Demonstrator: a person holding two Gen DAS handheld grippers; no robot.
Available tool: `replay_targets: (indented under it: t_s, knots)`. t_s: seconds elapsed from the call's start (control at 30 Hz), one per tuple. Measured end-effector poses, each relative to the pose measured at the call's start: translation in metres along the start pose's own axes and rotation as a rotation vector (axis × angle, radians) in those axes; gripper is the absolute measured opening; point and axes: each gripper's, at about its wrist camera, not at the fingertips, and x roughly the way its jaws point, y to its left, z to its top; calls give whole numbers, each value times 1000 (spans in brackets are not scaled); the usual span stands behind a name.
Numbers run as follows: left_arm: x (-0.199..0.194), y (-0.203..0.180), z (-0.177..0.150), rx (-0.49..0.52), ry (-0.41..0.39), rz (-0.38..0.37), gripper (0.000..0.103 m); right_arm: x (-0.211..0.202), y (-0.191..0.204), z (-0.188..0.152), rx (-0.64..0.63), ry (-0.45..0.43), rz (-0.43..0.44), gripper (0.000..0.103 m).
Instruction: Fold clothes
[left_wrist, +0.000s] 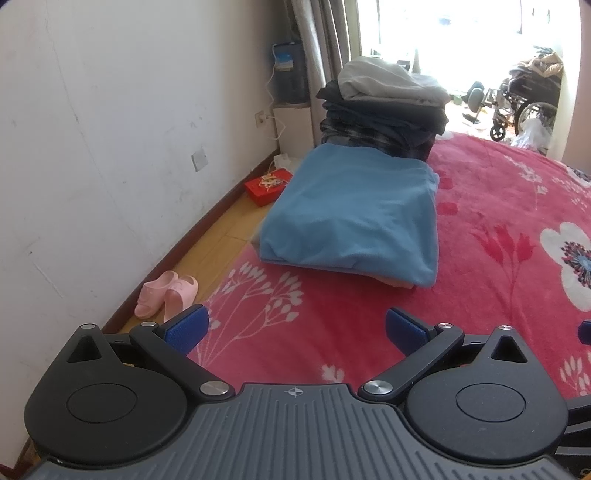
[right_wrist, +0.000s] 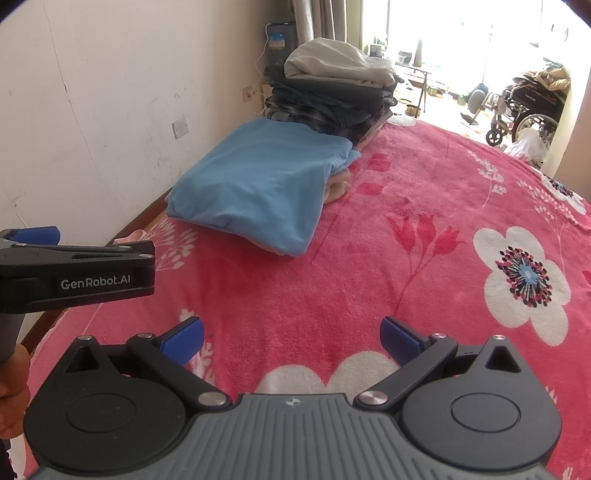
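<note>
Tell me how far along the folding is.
Looks mostly done: the blue garment lies folded on the blanket, with a folded stack behind it. Nothing is in hand; the left gripper and right gripper are open and empty. No unfolded clothes show in either view.

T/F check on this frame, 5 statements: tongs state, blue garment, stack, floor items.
1. Both tongs, left and right, are open and hold nothing. True.
2. The blue folded garment lies on the floor. False: it lies on the red floral blanket on the bed, near the edge on the wall side.
3. A stack of folded clothes stands behind the blue garment, with a light grey piece on top. True.
4. The pink slippers lie on the bed. False: they are on the wooden floor by the wall.
5. The right tongs grip the blanket. False: they hang above it, with open jaws.
</note>
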Motion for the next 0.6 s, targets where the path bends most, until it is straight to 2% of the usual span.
replay_targets:
  t_s: [0.6]
  knots:
    - [2, 0, -1, 2, 7, -1, 103, 0, 0, 0, 1, 0, 3, 103]
